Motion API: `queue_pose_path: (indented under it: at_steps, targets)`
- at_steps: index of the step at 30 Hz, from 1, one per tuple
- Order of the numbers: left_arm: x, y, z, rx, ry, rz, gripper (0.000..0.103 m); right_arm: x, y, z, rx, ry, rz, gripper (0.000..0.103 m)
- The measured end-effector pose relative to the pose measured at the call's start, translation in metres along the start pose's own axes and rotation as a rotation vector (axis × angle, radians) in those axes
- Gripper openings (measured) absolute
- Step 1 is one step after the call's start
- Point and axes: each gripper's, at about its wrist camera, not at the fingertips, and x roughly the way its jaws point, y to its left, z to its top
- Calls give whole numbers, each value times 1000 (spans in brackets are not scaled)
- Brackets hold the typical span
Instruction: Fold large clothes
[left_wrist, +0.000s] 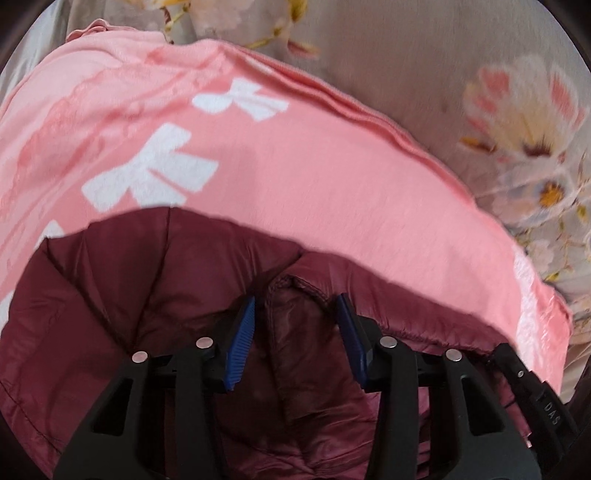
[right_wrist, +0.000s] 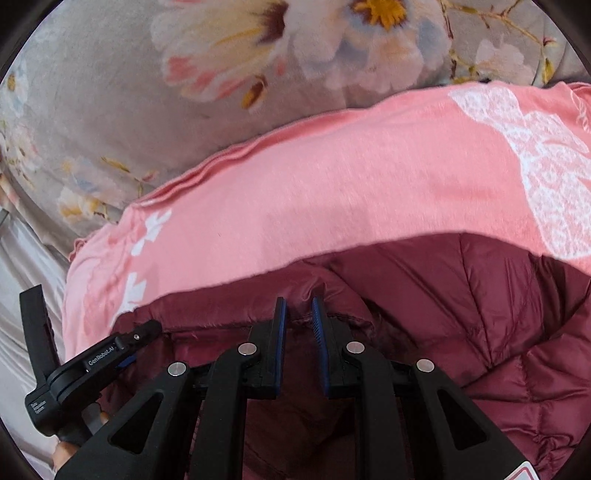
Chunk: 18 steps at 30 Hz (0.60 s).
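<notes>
Maroon quilted jacket (left_wrist: 155, 295) lies bunched on top of a pink cloth (left_wrist: 314, 173) w/ white bow prints, and that cloth is spread over a grey floral bedcover (left_wrist: 461, 74). Jacket sits at the near edge of the pink cloth, nearest both grippers; its shiny stitched panels puff up in folds, and a seamed hem edge runs across right in front of the fingers.

Left gripper (left_wrist: 297, 332) hovers over the hem, blue-padded fingers set moderately apart w/ a ridge of maroon fabric between them; can't tell if the pads actually touch it. Right gripper (right_wrist: 298, 325) is narrower, fingers nearly together at the hem seam of the jacket (right_wrist: 498, 302), a small pucker of fabric just at the tips; a slim gap shows between the pads, so no firm pinch visible.

In the right wrist view the left gripper's black body shows at the lower left, beside the jacket's edge. Pink cloth (right_wrist: 332, 192) extends past the jacket towards the far side, its layered folded edge meeting the bedcover (right_wrist: 110, 110). Pale satin-like sheet (right_wrist: 22, 280) shows at the left edge.
</notes>
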Motion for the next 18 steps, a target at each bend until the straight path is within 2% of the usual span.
queue_pose_path:
  at_steps: [7,15,18]
  targets:
    - [3,-4,-12,66,-25,41,42,16,-5,-12,-15,58,-37,9]
    - [4,-3,-18,69,-67,41,42,21,10,-19,-122,31,-141,6]
    - [4,-2,-18,64,-73,34,42,22,11,-19,-129,26,-149,6]
